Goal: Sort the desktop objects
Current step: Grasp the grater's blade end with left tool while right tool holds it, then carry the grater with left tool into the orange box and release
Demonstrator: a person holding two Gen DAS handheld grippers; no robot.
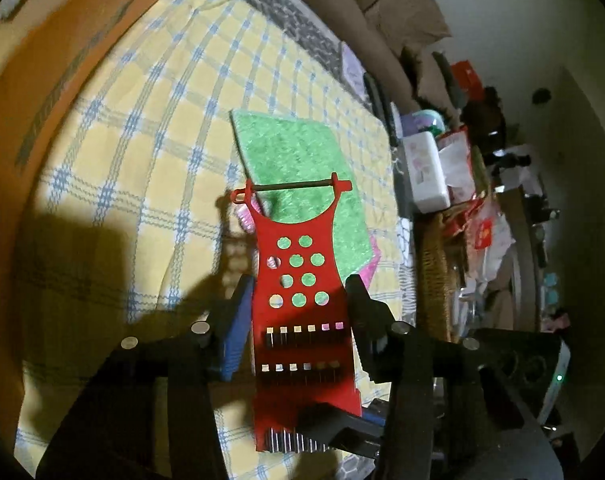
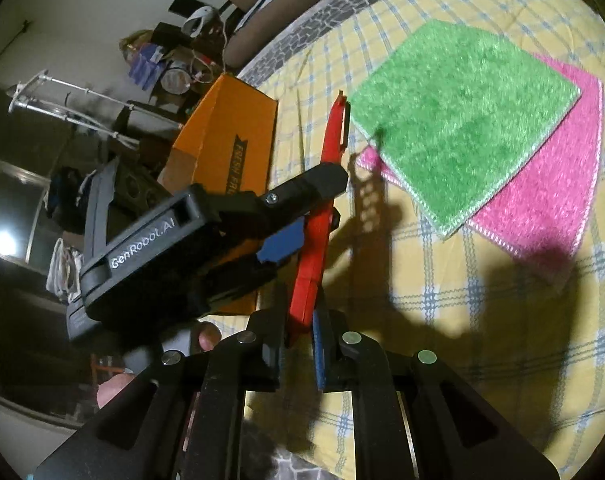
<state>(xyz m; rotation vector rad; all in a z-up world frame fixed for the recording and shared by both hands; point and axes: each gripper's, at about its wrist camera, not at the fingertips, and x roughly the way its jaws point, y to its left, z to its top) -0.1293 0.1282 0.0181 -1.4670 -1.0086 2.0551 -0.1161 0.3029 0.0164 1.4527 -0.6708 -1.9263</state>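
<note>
A flat red grater-peeler (image 1: 298,314) with round holes and slots is held up over the yellow checked cloth (image 1: 142,128). My left gripper (image 1: 299,282) is shut on it across its width, blue pad on one edge and black finger on the other. In the right wrist view the tool (image 2: 334,132) shows edge-on, and my right gripper (image 2: 302,316) is shut on its lower end. There the left gripper (image 2: 314,212) reaches in from the left and clamps its middle. The right gripper's tip (image 1: 326,424) shows at the tool's bottom. A green cloth (image 2: 462,120) lies on a pink cloth (image 2: 542,184) beyond.
An orange cardboard box (image 2: 230,128) stands at the table's left edge in the right wrist view. Past the far edge in the left wrist view are a white box (image 1: 426,172), a wicker basket (image 1: 434,264) and clutter. A person's fingers (image 2: 206,336) show under the left gripper.
</note>
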